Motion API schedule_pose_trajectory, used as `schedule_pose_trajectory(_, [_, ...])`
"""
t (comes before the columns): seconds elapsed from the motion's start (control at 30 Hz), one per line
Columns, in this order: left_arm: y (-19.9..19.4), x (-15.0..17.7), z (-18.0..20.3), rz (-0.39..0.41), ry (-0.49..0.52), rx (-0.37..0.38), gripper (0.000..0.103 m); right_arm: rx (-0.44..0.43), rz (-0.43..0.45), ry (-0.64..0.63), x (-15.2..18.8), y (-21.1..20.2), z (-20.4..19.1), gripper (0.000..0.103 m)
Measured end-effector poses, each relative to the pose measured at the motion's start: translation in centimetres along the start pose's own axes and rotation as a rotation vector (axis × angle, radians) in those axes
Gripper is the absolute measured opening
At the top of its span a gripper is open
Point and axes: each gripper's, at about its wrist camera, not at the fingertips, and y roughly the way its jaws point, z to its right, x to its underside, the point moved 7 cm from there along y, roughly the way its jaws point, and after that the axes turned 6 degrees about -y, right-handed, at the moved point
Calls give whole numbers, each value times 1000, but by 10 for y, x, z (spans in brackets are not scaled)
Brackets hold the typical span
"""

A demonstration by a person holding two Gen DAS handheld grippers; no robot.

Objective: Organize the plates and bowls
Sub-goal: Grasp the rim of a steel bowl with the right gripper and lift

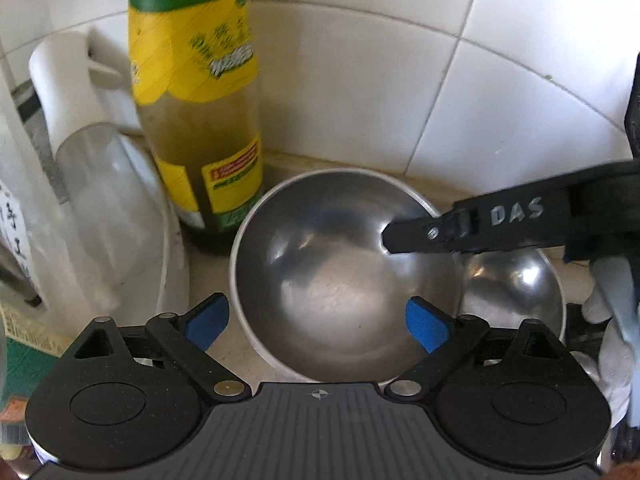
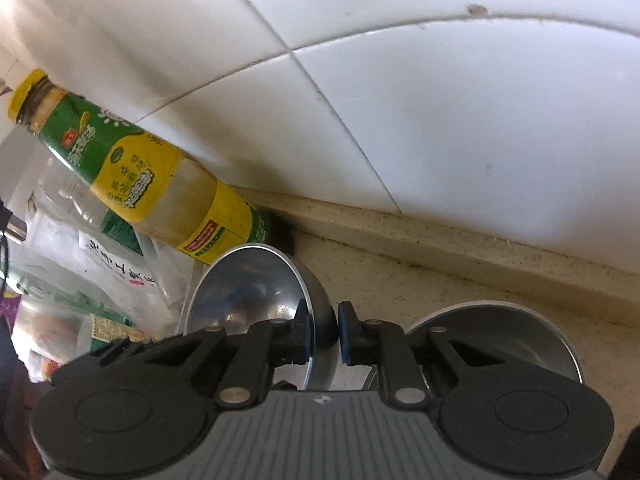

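right wrist view: right hand-held gripper [image 2: 324,334] clamps tilted steel bowl [image 2: 248,292] rim, mouth facing left; left hand-held gripper [image 1: 318,326] apart

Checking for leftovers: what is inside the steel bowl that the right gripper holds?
The bowl shows only bare shiny metal and one finger of the right gripper over its rim. The left gripper covers the near rim.

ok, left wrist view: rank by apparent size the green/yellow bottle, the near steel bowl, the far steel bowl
1. near steel bowl and green/yellow bottle: too close to call, and the bottle's top is cut off by the frame.
2. far steel bowl: looks smallest, but it is partly hidden behind the near bowl and the right gripper.
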Motion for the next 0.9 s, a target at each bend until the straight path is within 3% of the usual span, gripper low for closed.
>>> schedule_pose_trajectory(0.13, [-14, -6, 6, 50, 31, 26, 97, -24, 33, 25, 2, -11, -4, 37])
schedule_pose_trajectory(0.27, [-28, -8, 3, 55, -2, 47, 97, -19, 86, 29, -4, -28, -6, 37])
schedule_pose_trajectory(0.43, [-54, -9, 8, 119, -1, 59, 99, 21, 127, 39, -1, -51, 0, 37])
schedule_pose_trajectory(0.53, [-43, -10, 20, 81, 20, 71, 98, 33, 136, 52, 6, -62, 3, 37])
schedule_pose_trajectory(0.6, [-35, -10, 29, 39, 15, 127, 85, 51, 131, 64, 10, -67, 8, 38])
schedule_pose_trajectory(0.67, [-32, -10, 39, 9, 35, 151, 52, 64, 129, 83, 16, -75, 15, 39])
schedule_pose_trajectory(0.9, [-38, -9, 63, 22, 114, 176, 39, 119, 161, 128, 32, -102, 35, 41])
